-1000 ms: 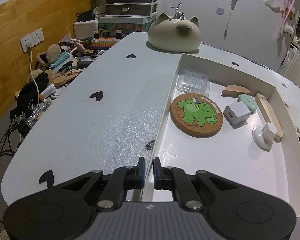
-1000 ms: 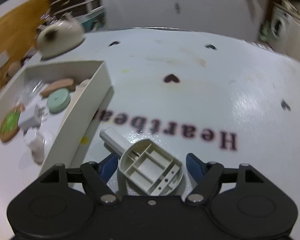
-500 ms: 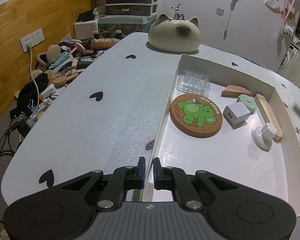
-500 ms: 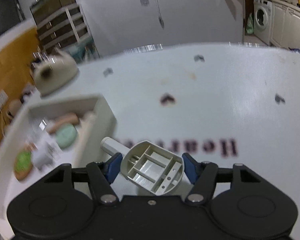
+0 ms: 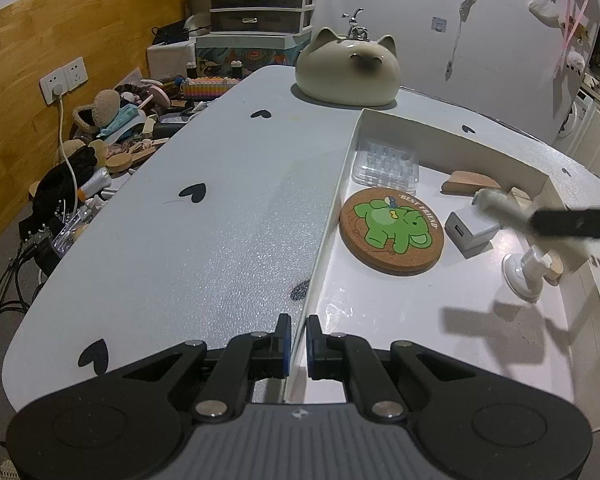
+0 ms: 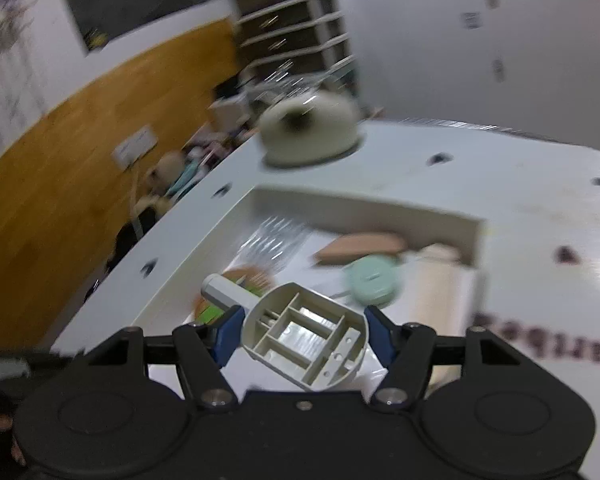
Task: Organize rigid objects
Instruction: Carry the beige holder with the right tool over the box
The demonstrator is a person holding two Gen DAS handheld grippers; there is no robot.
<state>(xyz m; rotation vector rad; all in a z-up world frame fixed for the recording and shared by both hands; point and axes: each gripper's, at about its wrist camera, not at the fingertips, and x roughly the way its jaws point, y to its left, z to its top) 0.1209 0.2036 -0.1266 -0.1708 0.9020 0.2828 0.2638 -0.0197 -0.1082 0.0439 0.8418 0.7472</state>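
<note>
Already the shallow white cardboard tray [image 5: 452, 140] holds several sorted pieces. Right claw [image 6: 302, 330] grips a beige ribbed plastic part [image 6: 306, 338], carried above the tray and not yet set down. Left claw [image 5: 297, 342] is pinched on the tray's near wall.

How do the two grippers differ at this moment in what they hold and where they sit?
The left gripper is shut on the near wall of the white tray, pinching thin card; the right gripper is shut on a bulky beige plastic part, its jaws set wide. The left gripper sits at the tray's rim, while the right gripper carries its part above the tray. Both have black bodies and blue pads.
</note>
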